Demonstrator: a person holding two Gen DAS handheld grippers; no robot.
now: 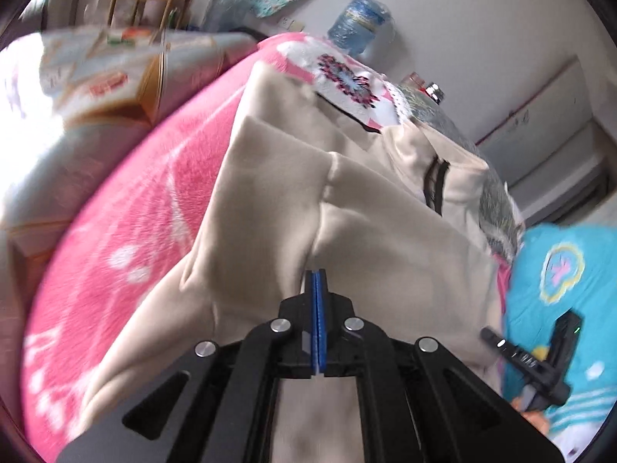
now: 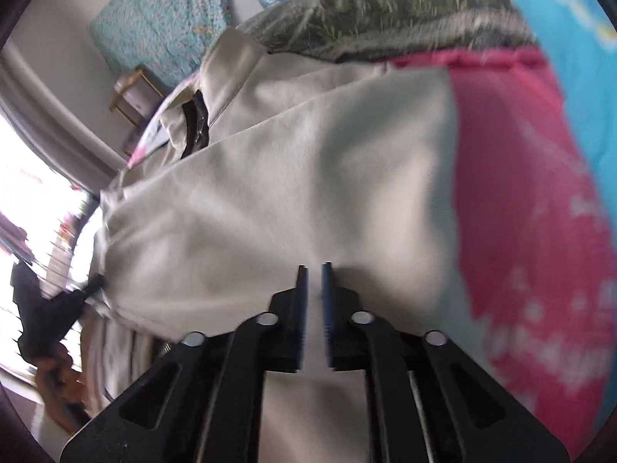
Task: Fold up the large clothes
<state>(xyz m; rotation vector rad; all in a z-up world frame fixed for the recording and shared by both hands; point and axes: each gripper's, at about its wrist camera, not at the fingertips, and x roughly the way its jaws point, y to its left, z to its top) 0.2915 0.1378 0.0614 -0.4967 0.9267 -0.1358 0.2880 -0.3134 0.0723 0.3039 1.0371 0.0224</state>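
Left tongs (image 1: 318, 276): jaws fully together, pinching a fold of the large cream fabric garment (image 1: 293, 193).
Right tongs (image 2: 314, 270): jaws slightly apart, garment beneath, unpinched.
Garment: spread ahead of both tongs on the pink fleece blanket (image 1: 127, 208).

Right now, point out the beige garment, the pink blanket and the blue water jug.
beige garment (image 1: 270, 193), left wrist view, on its flat middle panel.
pink blanket (image 1: 146, 200), left wrist view, on bare fabric beside the garment.
blue water jug (image 1: 358, 23), left wrist view, on its body.

Cream-beige garment (image 1: 270, 208) with a black zipper (image 1: 434, 185), partly folded in layers, creased, lying spread on a pink patterned bed cover (image 1: 127, 212)
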